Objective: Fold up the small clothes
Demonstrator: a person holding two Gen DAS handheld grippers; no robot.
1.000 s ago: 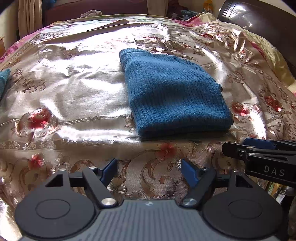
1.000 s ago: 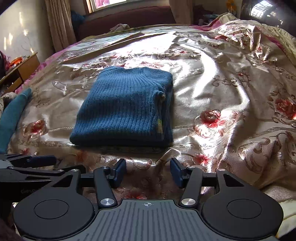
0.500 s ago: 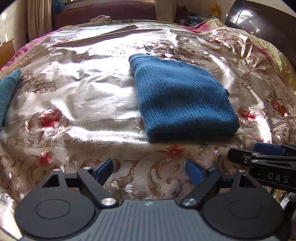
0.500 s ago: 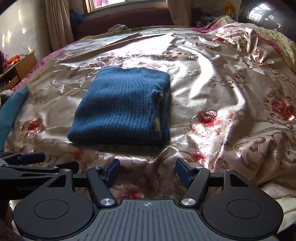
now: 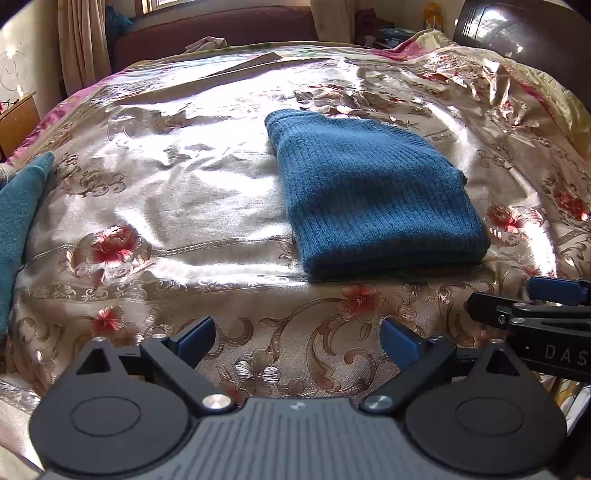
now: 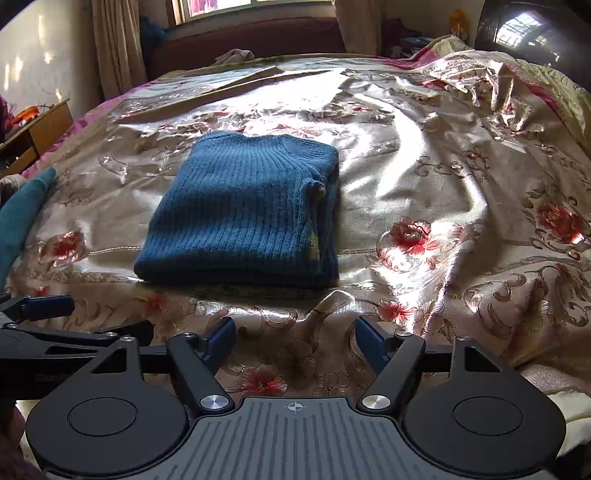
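A blue ribbed knit sweater [image 5: 373, 195] lies folded into a neat rectangle on the shiny floral bedspread [image 5: 166, 177]; it also shows in the right wrist view [image 6: 247, 214]. My left gripper [image 5: 297, 338] is open and empty, near the bed's front edge, short of the sweater. My right gripper [image 6: 295, 339] is open and empty, also in front of the sweater. Each gripper shows at the edge of the other's view: the right one [image 5: 532, 306], the left one [image 6: 55, 321].
A teal cloth [image 5: 18, 221] lies at the bed's left edge, also in the right wrist view [image 6: 22, 210]. A wooden side table [image 6: 33, 133] stands left of the bed. A dark sofa [image 6: 251, 37] and curtains stand behind. A dark headboard [image 5: 517, 29] is at the right.
Both grippers have drawn back from the sweater and tilted up, so more of the room shows. Both jaws have opened wider. The sweater has not moved.
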